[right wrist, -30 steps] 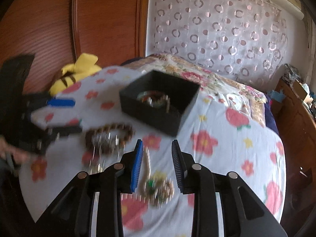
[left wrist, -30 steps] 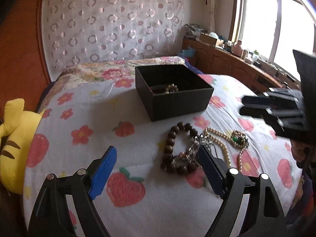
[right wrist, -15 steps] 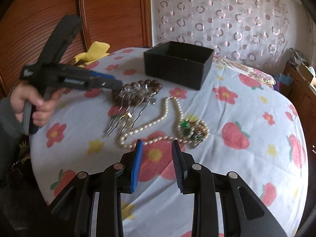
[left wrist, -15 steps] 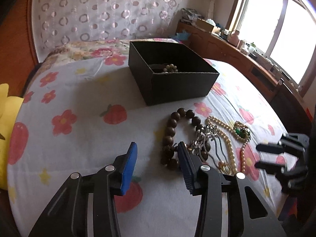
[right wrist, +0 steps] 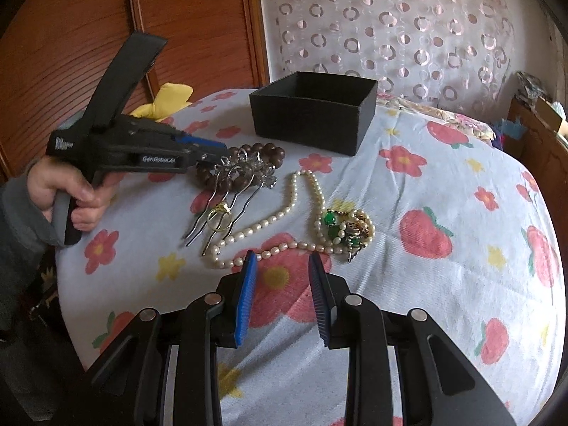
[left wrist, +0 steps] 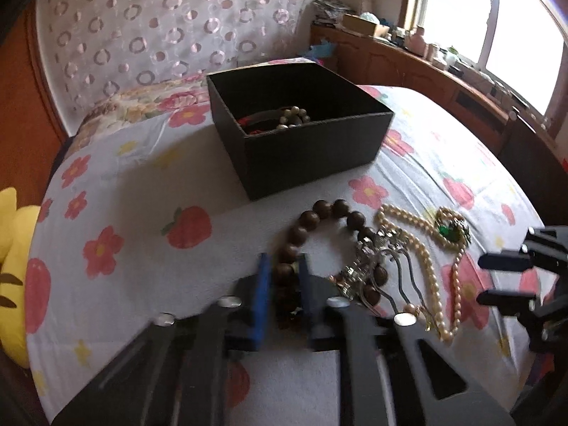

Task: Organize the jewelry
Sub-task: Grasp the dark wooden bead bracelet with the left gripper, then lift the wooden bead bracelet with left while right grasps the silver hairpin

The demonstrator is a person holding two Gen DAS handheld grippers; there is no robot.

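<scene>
Left hand-held gripper (left wrist: 284, 284) clamped on wooden bead bracelet (left wrist: 321, 236); hairpin (left wrist: 376, 266) overlapping; right hand-held gripper (right wrist: 282, 277) apart.

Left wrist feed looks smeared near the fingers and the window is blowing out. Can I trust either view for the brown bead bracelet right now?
Left wrist view: motion blur smears the left gripper and nearest beads of the brown bead bracelet; window overexposed, black box sharp. Right wrist view: evenly lit and crisp, but the bracelet sits partly behind the silver hair comb; fisheye bends the edges.

Brown bead bracelet (left wrist: 321, 245), silver hairpins (right wrist: 234, 184), and pearl necklace (right wrist: 284, 213) lie just before the open black box (left wrist: 301, 131).
</scene>
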